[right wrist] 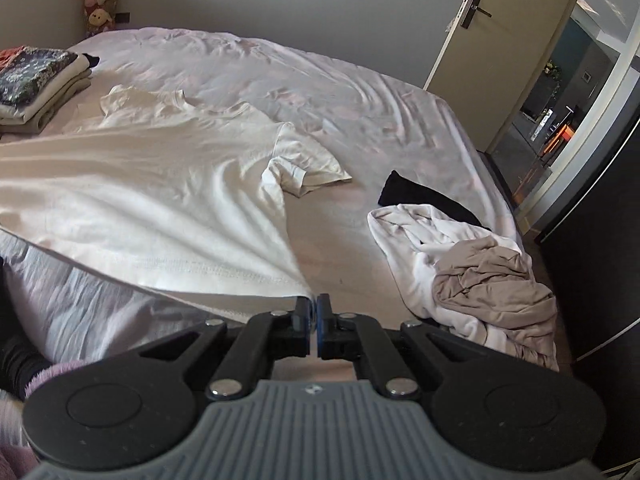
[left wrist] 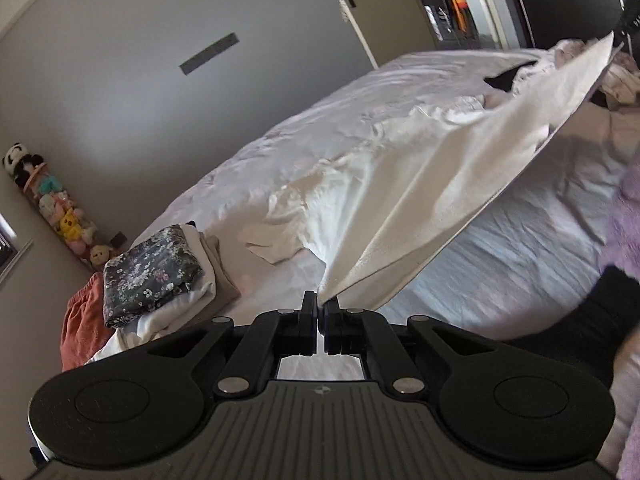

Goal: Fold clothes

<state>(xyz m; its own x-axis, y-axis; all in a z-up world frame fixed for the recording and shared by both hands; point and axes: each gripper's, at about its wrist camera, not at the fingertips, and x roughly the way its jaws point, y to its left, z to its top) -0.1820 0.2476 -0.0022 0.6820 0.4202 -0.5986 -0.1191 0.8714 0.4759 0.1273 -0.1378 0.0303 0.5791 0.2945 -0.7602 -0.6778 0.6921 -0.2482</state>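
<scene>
The bed (right wrist: 360, 92) filled most of what I could see, its pale sheet rumpled and running back to a grey wall (right wrist: 260, 0), with an open door (right wrist: 492, 24) off at the far corner in the right wrist view. Across the middle of it lay the white T-shirt (right wrist: 152, 184), the garment I was working on: its collar and both short sleeves rested on the sheet toward the far side, while the hem edge nearest me was lifted clear of the mattress and pulled fairly taut between my two tools. At the right side of the bed I saw a loose heap of unfolded laundry (right wrist: 472, 264), a white piece with a beige one bunched on top and a black item (right wrist: 424, 196) just behind it. On the opposite side sat a stack of folded clothes (right wrist: 36, 80), a dark floral piece on top of white and beige ones, with something orange beside it in the left wrist view. A column of plush toys (left wrist: 60, 208) stood against the wall in the corner beyond that stack. My left gripper (left wrist: 320, 308) was pinched closed on one hem corner of the shirt, the cloth fanning up and away from its tips. My right gripper (right wrist: 313, 306) was likewise clamped tight on the other hem corner, the fabric spreading off to the left from its closed jaws.
</scene>
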